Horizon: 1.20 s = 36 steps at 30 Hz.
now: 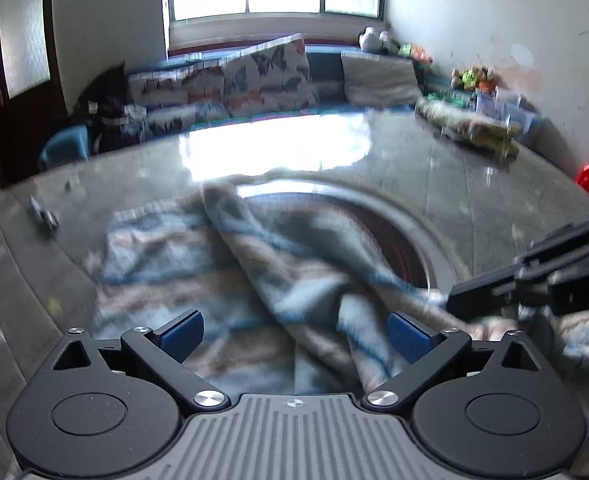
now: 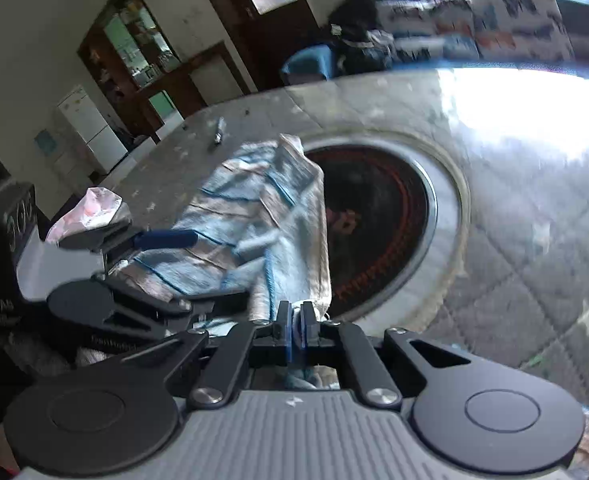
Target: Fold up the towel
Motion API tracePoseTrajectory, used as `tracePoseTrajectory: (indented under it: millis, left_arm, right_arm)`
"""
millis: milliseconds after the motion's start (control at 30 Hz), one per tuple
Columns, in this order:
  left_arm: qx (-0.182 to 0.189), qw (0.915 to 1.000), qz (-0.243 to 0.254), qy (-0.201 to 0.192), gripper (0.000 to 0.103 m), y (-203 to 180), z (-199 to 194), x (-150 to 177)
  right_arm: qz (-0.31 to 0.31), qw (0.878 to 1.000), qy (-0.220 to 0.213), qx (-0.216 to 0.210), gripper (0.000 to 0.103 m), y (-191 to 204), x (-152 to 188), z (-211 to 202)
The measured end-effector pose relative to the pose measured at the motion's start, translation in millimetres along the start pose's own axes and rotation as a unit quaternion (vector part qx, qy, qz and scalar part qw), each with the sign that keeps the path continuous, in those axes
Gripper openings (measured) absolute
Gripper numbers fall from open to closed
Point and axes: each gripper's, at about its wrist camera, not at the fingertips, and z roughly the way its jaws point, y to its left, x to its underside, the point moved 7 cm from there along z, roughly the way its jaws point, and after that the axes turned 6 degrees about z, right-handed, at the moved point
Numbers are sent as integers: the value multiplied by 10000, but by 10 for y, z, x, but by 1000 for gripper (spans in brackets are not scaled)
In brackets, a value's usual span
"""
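Right gripper point(image 2: 295, 330) pinches rumpled blue-and-beige striped towel point(image 2: 254, 216) on grey stone table point(image 2: 514, 240); left gripper point(image 1: 295, 334) fingers spread wide above cloth.

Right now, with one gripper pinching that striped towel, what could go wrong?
The right gripper is shut on only a thin edge of the striped towel, so the cloth may slip free when lifted. The left gripper is open above the bunched towel and might grab several layers at once. Part of the towel lies over the round cooktop and could drag across it.
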Motion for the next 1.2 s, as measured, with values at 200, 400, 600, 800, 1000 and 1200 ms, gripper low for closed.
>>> tracePoseTrajectory:
  millis: [200,400,600,800,1000,1200]
  left_arm:
    - [24,9987,-423,-277,99,179,-150,-270]
    - [485,9974,-524,-121,99,68,-81,-403]
    - [508,9967,-556,310,84,-26,169,-316]
    - [714,9914,-914,613,33,90,288,-129]
    - [678,9885,-1242,541,32,220,204,-116]
    - [701,9850,-1502,481,32,257,153,-146]
  right_arm:
    - [-811,9947,-524,351,3,276,-12,-164]
    - [-2200,9708,-848,441,3,819,149,-132]
    - [-2662,9591,-886,378,3,1042,277,16]
    - [-2644,9591,-947,341,7,1069,274,9]
    - [-1899,9770,-913,310,39,885,162,-76]
    - [-1065,9922,-631,-102,39,796,112,22]
